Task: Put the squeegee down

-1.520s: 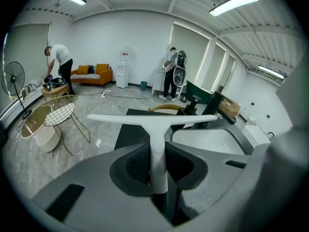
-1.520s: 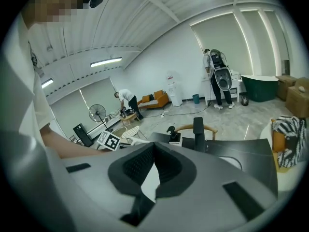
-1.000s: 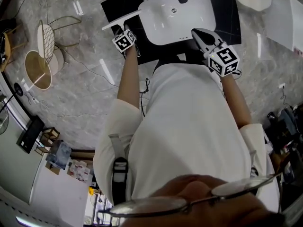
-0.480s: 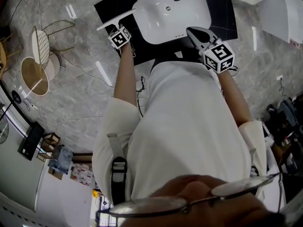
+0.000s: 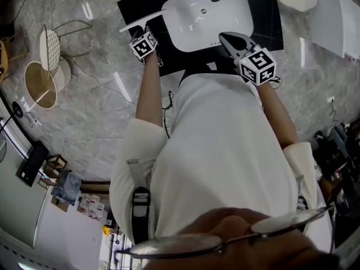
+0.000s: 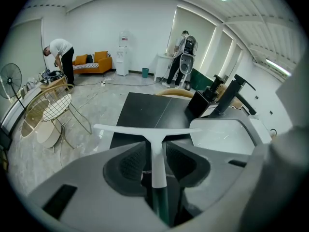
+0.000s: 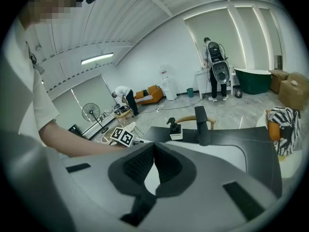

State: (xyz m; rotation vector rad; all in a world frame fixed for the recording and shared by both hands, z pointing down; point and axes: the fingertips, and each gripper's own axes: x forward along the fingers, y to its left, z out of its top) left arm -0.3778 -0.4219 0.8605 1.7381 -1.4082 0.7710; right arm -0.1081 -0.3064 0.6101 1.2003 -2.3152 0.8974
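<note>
Squeegee [image 6: 130, 129], white T-shaped with dark-green grip, lies between the opening left claw [image 6: 155, 145]; right claw [image 7: 154, 145] closed.

The squeegee [image 6: 153, 139] is left of the sink [image 5: 225, 16] set in the counter [image 5: 267, 16]

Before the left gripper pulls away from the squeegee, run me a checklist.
1. Left gripper off the squeegee handle: ok; the jaws are opening, with gaps on both sides of the handle.
2. Squeegee resting on the black counter: cannot tell.
3. Blade clear of the sink: cannot tell; one end reaches the rim.
4. Right gripper empty and shut: ok.
5. Grippers apart from each other: ok; they are at opposite front corners of the sink.
</note>
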